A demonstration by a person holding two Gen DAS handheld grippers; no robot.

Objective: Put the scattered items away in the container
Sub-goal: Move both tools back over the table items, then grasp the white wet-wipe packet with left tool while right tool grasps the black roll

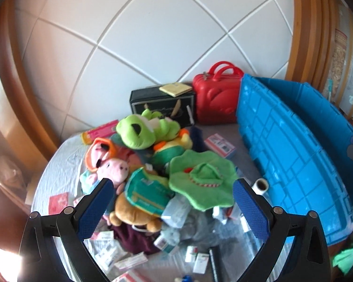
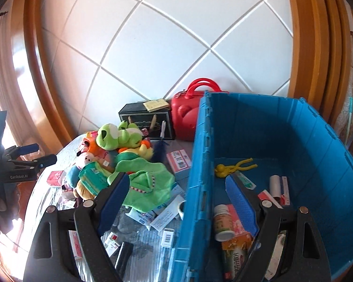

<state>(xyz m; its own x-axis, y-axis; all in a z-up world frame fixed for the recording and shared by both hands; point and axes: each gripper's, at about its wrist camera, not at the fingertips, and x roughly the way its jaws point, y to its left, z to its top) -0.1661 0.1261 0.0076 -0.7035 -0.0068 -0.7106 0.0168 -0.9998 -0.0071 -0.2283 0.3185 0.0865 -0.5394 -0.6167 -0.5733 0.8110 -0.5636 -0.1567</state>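
Plainly both tools are empty-handed: the left gripper (image 1: 174, 202) hangs over the toy heap with its blue pads spread wide and nothing between them; the right gripper (image 2: 176, 195) straddles the near wall of the blue container (image 2: 195, 188), its jaws likewise wide and clasping nothing. Scattered items lie on the bed beside the container: a green frog plush (image 1: 138, 130), a pink pig plush (image 1: 113, 168), a brown bear plush (image 1: 134, 213), a green leaf-shaped cloth (image 1: 200, 183), small boxes and packets; a tape roll (image 1: 261, 185) sits just beside the container wall. Inside the container lie a yellow duck tongs (image 2: 233, 165), a white bottle (image 2: 223, 223) and some boxes. A red case (image 1: 215, 98) stands against the wall behind.
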